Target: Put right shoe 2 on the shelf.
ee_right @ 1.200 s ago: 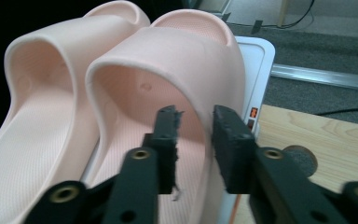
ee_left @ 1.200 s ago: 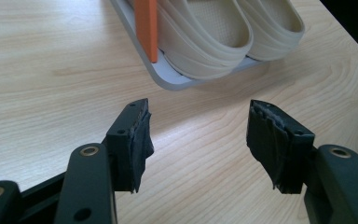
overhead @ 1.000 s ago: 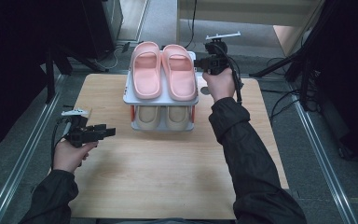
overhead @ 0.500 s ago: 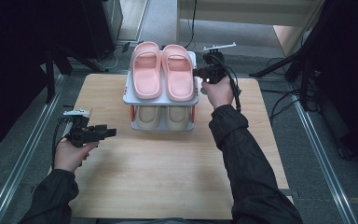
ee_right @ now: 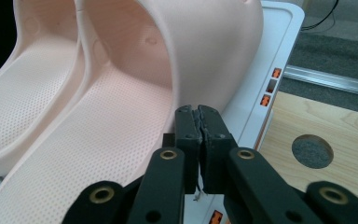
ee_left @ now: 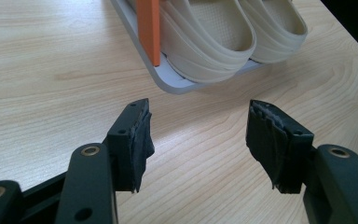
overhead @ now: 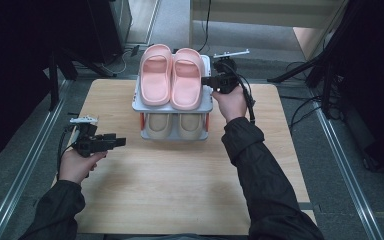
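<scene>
A two-tier shoe rack (overhead: 172, 108) stands at the back middle of the wooden table. Two pink slippers (overhead: 171, 75) lie on its top shelf, and a beige pair (overhead: 175, 125) sits below. My right gripper (overhead: 203, 80) is at the top shelf's right edge, beside the right pink slipper. In the right gripper view it (ee_right: 196, 112) is shut, with its tips against that slipper's outer side (ee_right: 214, 56) and nothing between the jaws. My left gripper (overhead: 121, 142) hovers over the table left of the rack. It (ee_left: 198, 135) is open and points at the beige slippers (ee_left: 214, 32).
An orange post (ee_left: 149, 28) and the grey lower tray (ee_left: 168, 81) are just ahead of the left gripper. The white top shelf (ee_right: 270, 56) carries small orange marks. A round hole (ee_right: 312, 150) is cut in the table right of the rack. Bare wood (overhead: 180, 185) spreads in front.
My right gripper has shifted slightly left and toward the person, closing on the right pink slipper's side. The left gripper has stayed put.
</scene>
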Motion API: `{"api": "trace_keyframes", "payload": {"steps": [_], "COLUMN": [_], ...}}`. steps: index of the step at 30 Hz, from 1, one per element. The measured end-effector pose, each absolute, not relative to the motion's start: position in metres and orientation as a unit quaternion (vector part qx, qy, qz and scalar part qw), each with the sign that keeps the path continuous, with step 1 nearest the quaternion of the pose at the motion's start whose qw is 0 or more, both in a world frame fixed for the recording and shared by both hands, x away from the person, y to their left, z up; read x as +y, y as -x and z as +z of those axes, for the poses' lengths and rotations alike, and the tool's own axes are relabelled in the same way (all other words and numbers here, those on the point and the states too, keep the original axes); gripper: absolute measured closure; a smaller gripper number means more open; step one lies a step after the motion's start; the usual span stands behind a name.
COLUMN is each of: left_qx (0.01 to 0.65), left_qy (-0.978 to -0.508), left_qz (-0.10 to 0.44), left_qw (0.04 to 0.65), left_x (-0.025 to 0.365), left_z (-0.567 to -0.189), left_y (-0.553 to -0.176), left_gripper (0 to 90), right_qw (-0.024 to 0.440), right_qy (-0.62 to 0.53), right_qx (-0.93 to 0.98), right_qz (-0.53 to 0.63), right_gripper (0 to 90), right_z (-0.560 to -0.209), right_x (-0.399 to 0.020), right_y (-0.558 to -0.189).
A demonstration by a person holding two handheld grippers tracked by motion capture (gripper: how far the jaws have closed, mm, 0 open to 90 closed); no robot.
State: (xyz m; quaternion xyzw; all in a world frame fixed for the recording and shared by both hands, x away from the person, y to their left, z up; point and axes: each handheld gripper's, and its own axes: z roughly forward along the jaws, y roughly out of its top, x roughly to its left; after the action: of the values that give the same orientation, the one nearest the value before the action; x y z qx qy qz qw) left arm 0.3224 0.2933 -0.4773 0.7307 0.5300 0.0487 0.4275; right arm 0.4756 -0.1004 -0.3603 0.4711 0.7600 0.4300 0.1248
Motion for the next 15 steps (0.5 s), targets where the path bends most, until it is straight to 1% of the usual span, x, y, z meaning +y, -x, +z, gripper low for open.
{"api": "trace_keyframes", "payload": {"steps": [10, 12, 15], "left_qx": [0.525, 0.524, 0.523], "left_qy": [-0.736, -0.737, -0.739], "left_qz": [0.045, 0.045, 0.044], "left_qw": [0.425, 0.425, 0.422], "left_x": [0.289, 0.288, 0.287], "left_z": [-0.478, -0.478, -0.478], "left_y": [-0.326, -0.326, -0.328], "left_gripper": [40.2, 40.2, 40.1], "right_qw": [0.13, 0.119, 0.116], "right_qy": [-0.464, -0.462, -0.454], "right_qx": [0.757, 0.758, 0.757], "right_qz": [0.442, 0.445, 0.456], "right_gripper": [85.3, 84.9, 84.0], "right_z": [-0.36, -0.361, -0.36], "right_x": [-0.115, -0.118, -0.123], "right_y": [-0.462, -0.458, -0.448]}}
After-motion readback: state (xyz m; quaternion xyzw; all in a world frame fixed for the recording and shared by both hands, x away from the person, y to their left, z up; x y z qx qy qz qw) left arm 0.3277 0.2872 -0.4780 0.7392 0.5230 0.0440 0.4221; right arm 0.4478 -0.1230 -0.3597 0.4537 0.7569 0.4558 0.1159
